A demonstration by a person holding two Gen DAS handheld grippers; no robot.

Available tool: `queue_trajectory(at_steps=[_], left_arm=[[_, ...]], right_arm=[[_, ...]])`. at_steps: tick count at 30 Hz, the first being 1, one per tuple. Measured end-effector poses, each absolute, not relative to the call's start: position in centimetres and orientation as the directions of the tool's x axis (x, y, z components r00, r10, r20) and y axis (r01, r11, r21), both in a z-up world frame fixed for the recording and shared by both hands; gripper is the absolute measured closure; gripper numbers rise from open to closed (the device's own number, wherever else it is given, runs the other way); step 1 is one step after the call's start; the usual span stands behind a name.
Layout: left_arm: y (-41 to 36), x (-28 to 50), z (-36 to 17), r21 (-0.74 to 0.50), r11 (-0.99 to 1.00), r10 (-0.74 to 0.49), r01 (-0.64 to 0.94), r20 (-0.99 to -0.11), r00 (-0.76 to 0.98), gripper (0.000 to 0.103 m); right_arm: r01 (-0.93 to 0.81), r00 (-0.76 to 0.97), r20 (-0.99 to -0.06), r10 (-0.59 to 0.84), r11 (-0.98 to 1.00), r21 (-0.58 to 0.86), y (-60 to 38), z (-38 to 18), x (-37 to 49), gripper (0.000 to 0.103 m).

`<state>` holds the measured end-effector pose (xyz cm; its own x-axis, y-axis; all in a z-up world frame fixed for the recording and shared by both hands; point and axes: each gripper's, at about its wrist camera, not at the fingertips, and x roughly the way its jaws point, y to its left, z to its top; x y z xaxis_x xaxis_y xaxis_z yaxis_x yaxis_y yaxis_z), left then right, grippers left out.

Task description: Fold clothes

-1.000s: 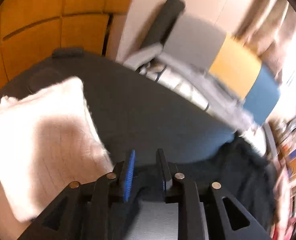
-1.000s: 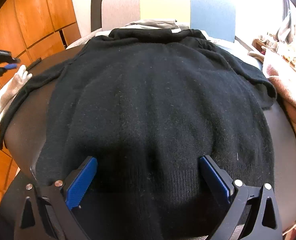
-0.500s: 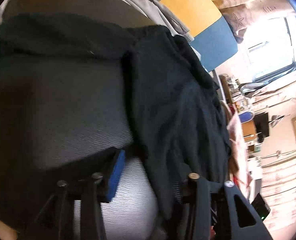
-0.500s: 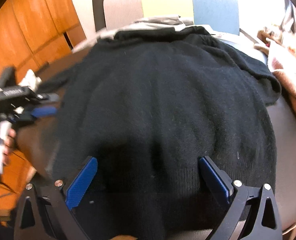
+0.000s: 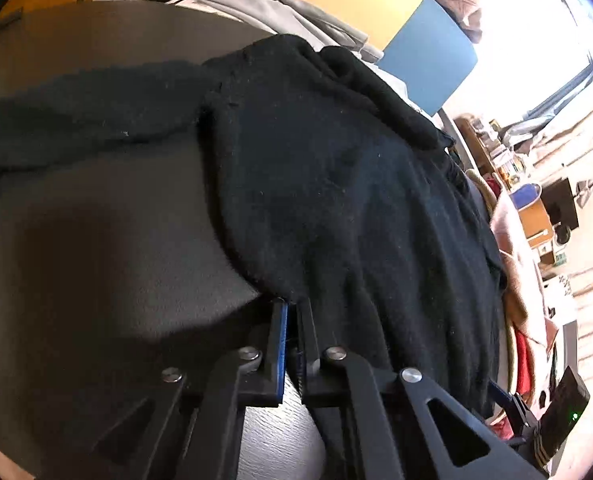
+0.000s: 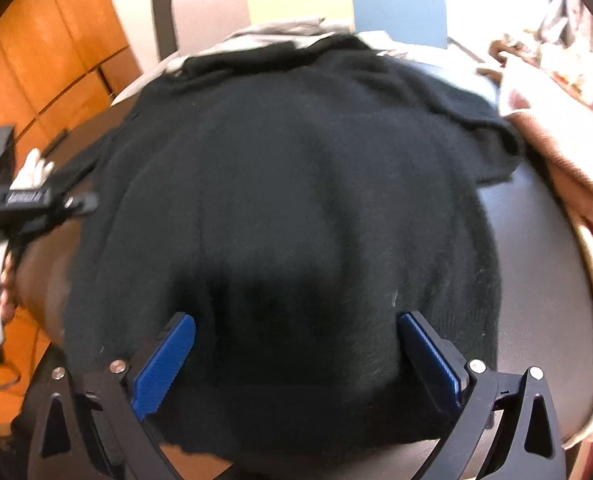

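A black sweater [image 5: 336, 200] lies spread over a dark round table [image 5: 96, 240], one sleeve [image 5: 76, 120] stretched out to the left. My left gripper [image 5: 292, 308] sits at the sweater's left side edge, its jaws closing tight with the fabric edge pinched between the pads. In the right wrist view the same sweater [image 6: 296, 180] fills the middle, and the left gripper [image 6: 84, 200] shows at its left border. My right gripper [image 6: 296, 340] hovers over the hem with its blue pads [image 6: 164, 364] wide apart and nothing gripped.
Grey clothes [image 5: 256, 4] are piled at the table's far side before a yellow and blue chair back [image 5: 376, 4]. A pinkish-brown garment [image 6: 556, 140] lies at the right edge. A white cloth [image 6: 32, 168] and wooden cabinets [image 6: 56, 40] are on the left.
My left gripper swung from above the white cloth over to the sweater's side edge, spread its jaws there, then shut on the fabric. The right gripper stayed over the hem.
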<state>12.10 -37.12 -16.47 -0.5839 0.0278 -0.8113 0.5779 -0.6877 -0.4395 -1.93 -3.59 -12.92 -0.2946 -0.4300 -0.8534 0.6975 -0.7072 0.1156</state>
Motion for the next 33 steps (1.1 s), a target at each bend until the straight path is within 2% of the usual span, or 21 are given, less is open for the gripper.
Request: queue_trajectory(at_steps=[3,8,12,16,20,23,27,29,33], left_arm=[[-40.4,13.5,-16.1,-0.397,-0.671,-0.042,0.626,-0.823,-0.566,0.1],[-48.0,17.2,-15.3,-0.261,-0.618,-0.207,0.742,-0.856,-0.474,0.102],[-49.7,21.1,-12.7,-0.339,-0.595,-0.208,0.728,-0.81,-0.548,0.1],[-45.9,22.5,-11.3,-0.414,-0.687,-0.126,0.598,-0.742,-0.658,0.091],[-41.6,20.1,-13.5,-0.428,-0.756,-0.015,0.496,-0.746,-0.666,0.09],[-39.1,18.3,-15.7,-0.422,-0.776,0.036,0.469,-0.772,-0.634,0.09],[-38.4,18.5,-16.7,-0.296,-0.827,-0.036,0.478,-0.82,-0.571,0.091],[-38.3,20.2,-16.4,-0.233,-0.844,-0.08,0.483,-0.836,-0.543,0.095],[-40.1,21.4,-16.0,-0.241,-0.838,-0.069,0.49,-0.844,-0.531,0.096]], right_arm=[[0.74,-0.268,-0.871,-0.413,-0.667,0.088,-5.4,-13.1,0.5,0.0],[0.806,-0.133,-0.868,-0.479,-0.562,0.186,-8.7,-12.6,4.0,0.0],[0.812,-0.011,-0.836,-0.549,-0.492,0.313,-10.4,-12.0,5.2,0.0],[0.752,0.028,-0.764,-0.644,-0.49,0.441,-8.8,-10.4,3.4,0.0],[0.762,-0.082,-0.758,-0.648,-0.53,0.37,-8.2,-8.7,0.8,0.0],[0.76,-0.069,-0.801,-0.595,-0.552,0.344,-9.0,-10.4,-1.3,0.0],[0.768,-0.064,-0.843,-0.534,-0.566,0.3,-8.0,-12.2,-0.8,0.0],[0.782,-0.087,-0.851,-0.518,-0.565,0.263,-7.0,-12.2,0.5,0.0],[0.768,-0.112,-0.84,-0.531,-0.582,0.266,-5.4,-11.8,1.9,0.0]])
